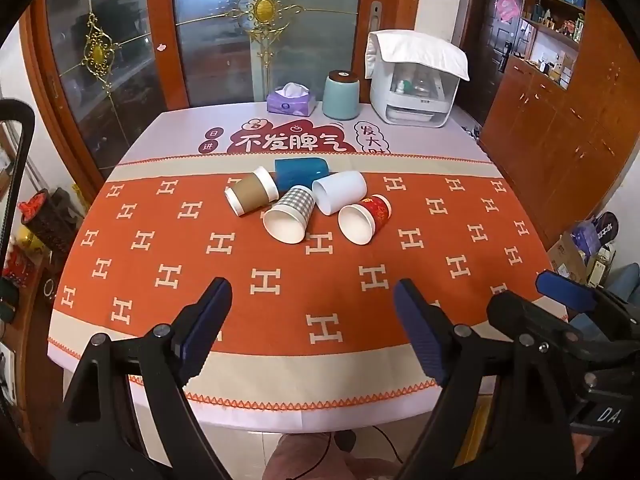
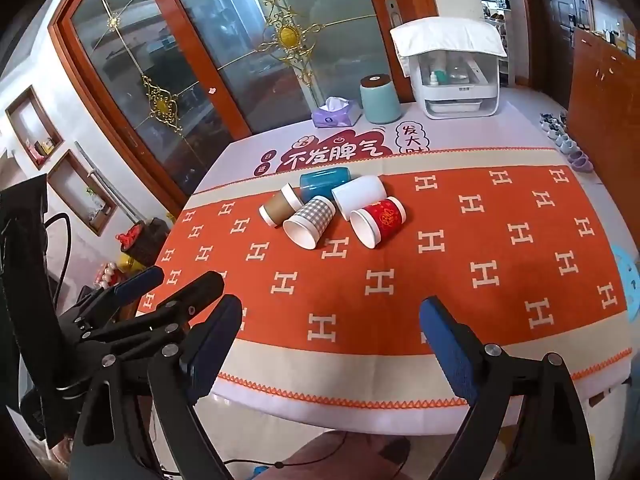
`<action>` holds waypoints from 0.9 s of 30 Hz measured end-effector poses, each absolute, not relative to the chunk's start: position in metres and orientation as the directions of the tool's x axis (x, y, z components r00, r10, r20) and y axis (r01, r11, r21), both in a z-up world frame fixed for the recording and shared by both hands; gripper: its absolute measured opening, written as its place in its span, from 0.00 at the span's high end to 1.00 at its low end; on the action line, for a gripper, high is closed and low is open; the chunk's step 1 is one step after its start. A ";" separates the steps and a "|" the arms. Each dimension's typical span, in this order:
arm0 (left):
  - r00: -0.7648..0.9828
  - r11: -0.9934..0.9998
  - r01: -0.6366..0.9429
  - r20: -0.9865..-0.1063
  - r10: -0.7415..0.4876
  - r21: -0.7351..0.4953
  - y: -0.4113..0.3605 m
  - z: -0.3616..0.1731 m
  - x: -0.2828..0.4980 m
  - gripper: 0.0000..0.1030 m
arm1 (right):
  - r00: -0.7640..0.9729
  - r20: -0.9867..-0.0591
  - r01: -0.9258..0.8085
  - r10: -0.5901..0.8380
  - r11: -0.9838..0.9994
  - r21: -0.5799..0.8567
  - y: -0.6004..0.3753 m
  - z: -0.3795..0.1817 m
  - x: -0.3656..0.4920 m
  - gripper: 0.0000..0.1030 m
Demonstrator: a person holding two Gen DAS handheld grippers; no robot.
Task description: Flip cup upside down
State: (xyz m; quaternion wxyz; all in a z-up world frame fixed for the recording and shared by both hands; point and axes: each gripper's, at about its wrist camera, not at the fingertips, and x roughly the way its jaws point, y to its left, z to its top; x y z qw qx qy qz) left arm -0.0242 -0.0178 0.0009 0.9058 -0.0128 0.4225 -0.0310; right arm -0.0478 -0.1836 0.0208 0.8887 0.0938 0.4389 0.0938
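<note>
Several cups lie on their sides in a cluster on the orange patterned tablecloth (image 1: 280, 300): a brown paper cup (image 1: 251, 195), a blue cup (image 1: 301, 172), a grey checked cup (image 1: 289, 214), a white cup (image 1: 339, 192) and a red cup (image 1: 365, 218). They also show in the right wrist view: brown cup (image 2: 281, 205), blue cup (image 2: 325, 182), checked cup (image 2: 310, 222), white cup (image 2: 359, 196), red cup (image 2: 378, 221). My left gripper (image 1: 312, 304) is open and empty over the near table edge. My right gripper (image 2: 330, 320) is open and empty beside it.
At the table's far edge stand a purple tissue box (image 1: 291, 100), a teal canister (image 1: 341, 95) and a white appliance (image 1: 414, 80) with a towel on top. Glass sliding doors stand behind the table. Wooden cabinets (image 1: 560, 140) stand at the right.
</note>
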 end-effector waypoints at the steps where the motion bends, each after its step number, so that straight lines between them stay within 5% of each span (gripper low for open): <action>1: 0.640 0.998 0.049 -0.765 -0.068 -0.047 -0.019 0.000 -0.025 0.21 | 0.597 -0.763 -0.082 0.248 0.965 0.250 -0.184 0.020 -0.048 0.11; 27: 0.588 0.997 0.055 -0.805 -0.075 -0.053 -0.018 -0.019 -0.014 0.21 | 0.586 -0.774 -0.057 0.239 0.965 0.256 -0.188 -0.001 -0.045 0.11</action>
